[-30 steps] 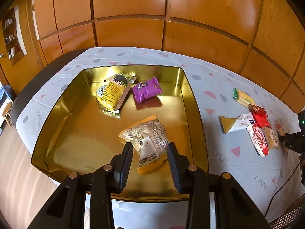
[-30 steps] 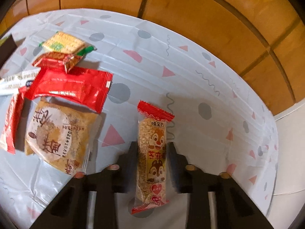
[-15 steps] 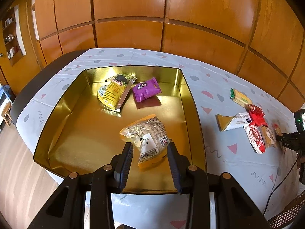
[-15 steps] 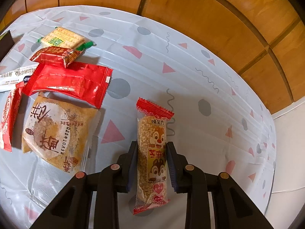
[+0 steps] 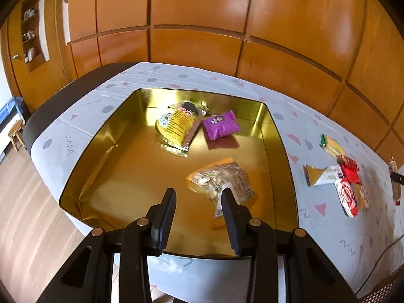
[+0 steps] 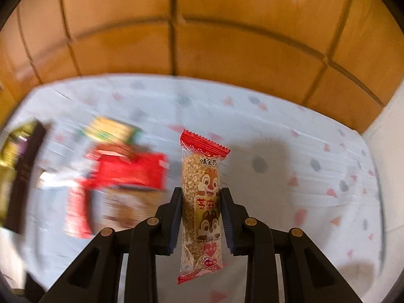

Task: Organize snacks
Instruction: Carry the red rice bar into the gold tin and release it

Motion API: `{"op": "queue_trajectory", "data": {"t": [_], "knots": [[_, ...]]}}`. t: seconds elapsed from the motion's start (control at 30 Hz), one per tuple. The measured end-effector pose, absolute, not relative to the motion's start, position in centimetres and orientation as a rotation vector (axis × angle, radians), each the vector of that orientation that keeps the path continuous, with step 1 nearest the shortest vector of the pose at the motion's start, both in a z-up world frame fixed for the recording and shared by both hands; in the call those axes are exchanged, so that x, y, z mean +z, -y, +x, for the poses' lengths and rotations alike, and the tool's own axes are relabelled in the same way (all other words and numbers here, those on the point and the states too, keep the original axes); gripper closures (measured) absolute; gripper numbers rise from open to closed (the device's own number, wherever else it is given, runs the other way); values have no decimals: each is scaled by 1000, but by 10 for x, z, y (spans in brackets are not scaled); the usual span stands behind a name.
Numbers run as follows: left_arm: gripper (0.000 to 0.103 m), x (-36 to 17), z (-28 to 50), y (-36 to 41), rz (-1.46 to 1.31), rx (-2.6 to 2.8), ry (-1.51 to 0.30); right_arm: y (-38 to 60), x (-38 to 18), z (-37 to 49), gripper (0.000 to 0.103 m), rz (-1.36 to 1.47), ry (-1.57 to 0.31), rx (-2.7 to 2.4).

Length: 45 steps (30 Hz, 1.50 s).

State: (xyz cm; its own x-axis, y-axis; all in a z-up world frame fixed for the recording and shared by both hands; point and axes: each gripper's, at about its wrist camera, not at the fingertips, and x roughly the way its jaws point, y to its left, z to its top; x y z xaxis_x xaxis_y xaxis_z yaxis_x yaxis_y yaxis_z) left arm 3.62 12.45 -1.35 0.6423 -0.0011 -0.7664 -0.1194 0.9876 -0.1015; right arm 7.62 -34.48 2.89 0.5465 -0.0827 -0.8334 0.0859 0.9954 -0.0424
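Note:
My right gripper [image 6: 201, 194] is shut on a sesame bar [image 6: 202, 202] in a clear wrapper with red ends and a chipmunk print, held lifted above the table. The same bar shows at the far right in the left wrist view [image 5: 394, 179]. My left gripper [image 5: 198, 194] is open and empty above the near part of a gold tray [image 5: 284, 149]. In the tray lie a yellow packet [image 5: 180, 125], a purple packet [image 5: 221, 125] and a clear nut packet [image 5: 224, 181].
Several loose snacks lie on the patterned tablecloth right of the tray: a green-yellow cracker pack [image 5: 332, 146], a white-gold wrapper [image 5: 322, 175], red packets [image 5: 349, 171]. They show blurred in the right wrist view [image 6: 126, 171]. Wooden wall panels stand behind. The table edge is near.
My right gripper closed on the sesame bar and lifted it off the table, swinging the view. My left gripper drew back and shifted left above the tray, still open.

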Motion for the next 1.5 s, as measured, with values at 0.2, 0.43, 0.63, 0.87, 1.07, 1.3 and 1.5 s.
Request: {"op": "queue_trajectory", "data": {"t": [0.2,0.43,0.63,0.87,1.07,1.3,1.5], "knots": [[66,-15,33,-139,-178,87,-864,251,27,80,74,23,-1003,165],[66,-16,32,-163,-226,134,-845,126,24,95,74,6,-1019,433],[66,-21,33,-179,-259,172,-849,52,25,112,74,25,-1049,528],[66,-22,32,-180,-266,171,-850,5,4,135,63,59,-1098,499],[66,-27,32,-176,-257,170,-863,10,-3,132,52,77,-1097,486],[66,-24,30,-165,-221,151,-859,35,1,106,38,64,-1039,439],[66,-21,27,-155,-200,134,-854,46,11,71,26,-52,-912,379]]}}
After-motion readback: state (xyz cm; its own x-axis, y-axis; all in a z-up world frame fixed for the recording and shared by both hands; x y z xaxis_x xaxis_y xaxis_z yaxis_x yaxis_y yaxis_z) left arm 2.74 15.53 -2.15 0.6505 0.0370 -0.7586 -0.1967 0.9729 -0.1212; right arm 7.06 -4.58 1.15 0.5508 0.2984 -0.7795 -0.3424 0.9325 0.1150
